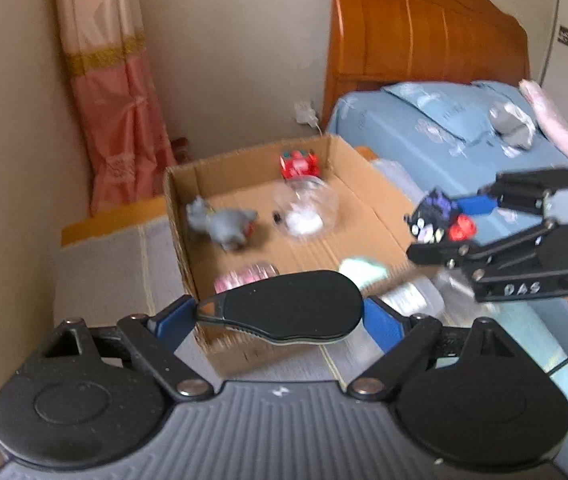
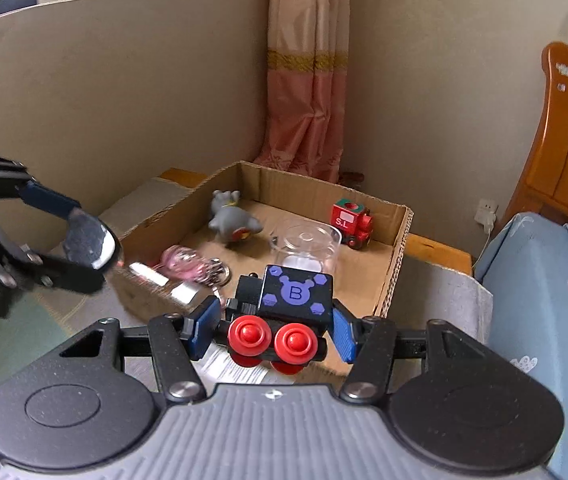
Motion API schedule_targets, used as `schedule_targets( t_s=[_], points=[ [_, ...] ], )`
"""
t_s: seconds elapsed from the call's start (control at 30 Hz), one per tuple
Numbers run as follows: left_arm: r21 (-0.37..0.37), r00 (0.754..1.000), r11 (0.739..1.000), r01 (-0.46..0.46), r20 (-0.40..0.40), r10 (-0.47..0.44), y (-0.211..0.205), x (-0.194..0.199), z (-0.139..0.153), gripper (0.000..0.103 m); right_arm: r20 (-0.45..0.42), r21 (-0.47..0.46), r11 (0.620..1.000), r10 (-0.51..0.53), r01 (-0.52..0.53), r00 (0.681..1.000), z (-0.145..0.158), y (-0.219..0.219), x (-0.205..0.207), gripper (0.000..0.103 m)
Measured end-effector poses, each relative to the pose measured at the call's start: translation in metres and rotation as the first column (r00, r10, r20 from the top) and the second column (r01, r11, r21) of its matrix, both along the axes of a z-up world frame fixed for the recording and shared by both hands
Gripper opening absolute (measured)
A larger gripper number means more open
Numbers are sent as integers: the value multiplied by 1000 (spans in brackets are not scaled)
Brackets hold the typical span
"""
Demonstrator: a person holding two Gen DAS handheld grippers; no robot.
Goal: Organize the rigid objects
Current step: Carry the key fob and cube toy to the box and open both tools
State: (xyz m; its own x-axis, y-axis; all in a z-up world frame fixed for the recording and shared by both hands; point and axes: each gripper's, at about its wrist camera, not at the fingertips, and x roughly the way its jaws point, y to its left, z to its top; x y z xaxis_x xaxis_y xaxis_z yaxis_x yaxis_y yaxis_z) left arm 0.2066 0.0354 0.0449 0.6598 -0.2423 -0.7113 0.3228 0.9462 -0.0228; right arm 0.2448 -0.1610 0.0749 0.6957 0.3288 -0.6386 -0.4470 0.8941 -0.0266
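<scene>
My left gripper (image 1: pixel 279 316) is shut on a flat black oval object (image 1: pixel 284 306), held at the near edge of an open cardboard box (image 1: pixel 368 196). My right gripper (image 2: pixel 271 326) is shut on a black toy train (image 2: pixel 284 312) with red wheels and a purple "B" top, held just before the box's (image 2: pixel 398 248) near side; it also shows in the left wrist view (image 1: pixel 436 216). In the box lie a grey toy animal (image 2: pixel 229 218), a red toy train (image 2: pixel 352 222), a clear plastic cup (image 2: pixel 308 246) and a pink round item (image 2: pixel 181 260).
The box sits on a cloth-covered stand against a beige wall, with a pink curtain (image 2: pixel 308 80) behind. A bed with blue bedding (image 1: pixel 444 128) and a wooden headboard (image 1: pixel 416 28) lies to the right. A small bottle (image 1: pixel 412 298) lies beside the box.
</scene>
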Motion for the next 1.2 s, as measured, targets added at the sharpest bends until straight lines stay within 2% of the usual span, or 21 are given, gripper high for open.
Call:
schedule_targets(
  t_s=[0.13, 0.33, 0.37, 0.43, 0.5, 0.6, 0.87, 1.03, 1.2],
  points=[
    [-11, 1000, 1000, -17, 12, 17, 4, 20, 11, 89, -22, -22, 1000, -22, 21, 1000, -7, -1, 27, 63],
    [21, 999, 999, -41, 33, 40, 3, 52, 21, 89, -60, -23, 998, -52, 51, 997, -23, -6, 55, 64],
    [23, 999, 999, -42, 33, 41, 2, 56, 21, 89, -62, -22, 998, -52, 50, 997, -26, -7, 58, 67],
    [22, 999, 999, -43, 30, 42, -1, 67, 23, 89, -59, -16, 998, -57, 56, 997, -28, -9, 61, 89],
    [18, 999, 999, -43, 27, 43, -4, 77, 23, 89, -48, 8, 999, -49, 50, 998, -28, -14, 58, 92],
    [16, 999, 999, -50, 19, 50, -8, 96, 22, 89, -46, 24, 998, -58, 59, 997, -25, -19, 52, 103],
    [38, 998, 998, -47, -29, 48, -26, 146, 6, 89, -22, 34, 997, -65, 65, 998, -14, -27, 25, 103],
    [43, 993, 995, -93, -75, 96, -29, 173, -12, 89, -10, 51, 996, -73, 73, 997, -4, -36, 3, 103],
    [19, 985, 988, -156, -67, 157, -20, 174, -13, 95, -4, 45, 996, -78, 78, 997, 1, -40, -9, 103]
  ],
)
